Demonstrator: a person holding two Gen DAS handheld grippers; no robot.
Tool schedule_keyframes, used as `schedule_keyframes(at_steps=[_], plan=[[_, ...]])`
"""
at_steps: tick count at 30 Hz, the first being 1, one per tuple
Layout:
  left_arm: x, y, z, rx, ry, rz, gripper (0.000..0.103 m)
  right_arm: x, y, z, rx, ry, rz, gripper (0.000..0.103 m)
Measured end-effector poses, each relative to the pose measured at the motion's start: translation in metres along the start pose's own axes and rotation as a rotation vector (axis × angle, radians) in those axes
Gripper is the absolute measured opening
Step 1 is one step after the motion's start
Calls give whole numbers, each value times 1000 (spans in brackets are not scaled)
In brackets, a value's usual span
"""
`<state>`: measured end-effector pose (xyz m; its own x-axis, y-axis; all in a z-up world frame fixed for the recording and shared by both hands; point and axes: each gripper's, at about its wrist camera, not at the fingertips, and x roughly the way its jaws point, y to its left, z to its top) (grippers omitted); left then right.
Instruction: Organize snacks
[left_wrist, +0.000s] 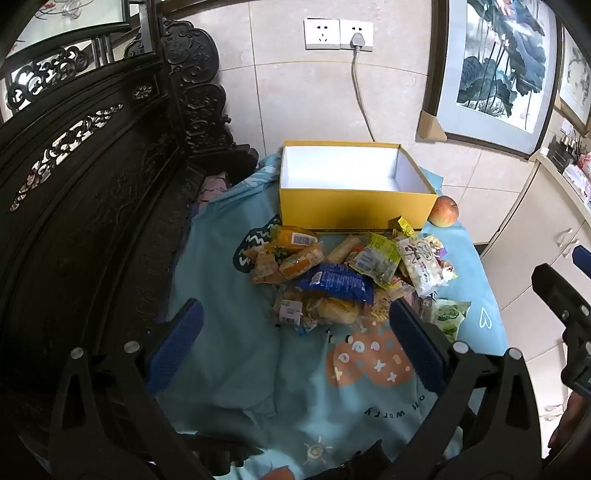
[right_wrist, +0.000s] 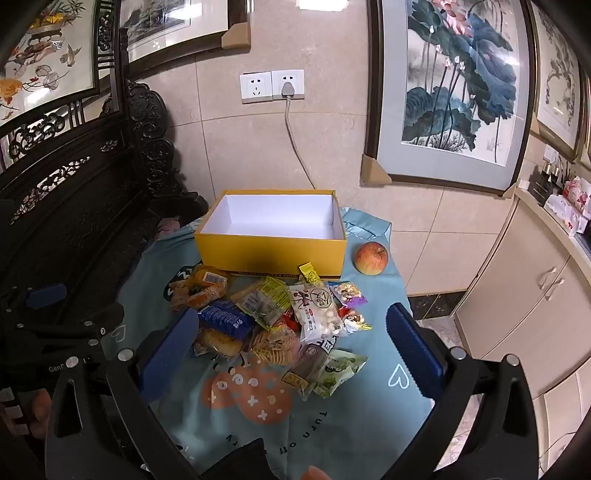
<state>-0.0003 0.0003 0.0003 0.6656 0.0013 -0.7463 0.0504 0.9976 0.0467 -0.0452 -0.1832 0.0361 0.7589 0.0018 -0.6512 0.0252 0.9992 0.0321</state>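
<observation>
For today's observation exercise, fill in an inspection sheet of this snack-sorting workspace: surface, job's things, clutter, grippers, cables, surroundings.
Surface: light blue printed cloth covers the table.
Job's things: open yellow box, inside bare; snack packets heaped in front of it, none in the box.
Clutter: apple on the cloth, right of the box.
Grippers: left gripper and right gripper hover over the heap, jaws wide, holding nothing.
Cables: grey cable runs from the wall socket down behind the box.
Surroundings: dark carved wooden furniture, framed lotus painting, cream cabinet.
</observation>
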Motion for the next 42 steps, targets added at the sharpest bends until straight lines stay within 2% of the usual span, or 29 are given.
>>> schedule_keyframes(at_steps=[42], plan=[[3,8,-5,-1,17,-3,101,5,2,-5,-14,8,1,102]])
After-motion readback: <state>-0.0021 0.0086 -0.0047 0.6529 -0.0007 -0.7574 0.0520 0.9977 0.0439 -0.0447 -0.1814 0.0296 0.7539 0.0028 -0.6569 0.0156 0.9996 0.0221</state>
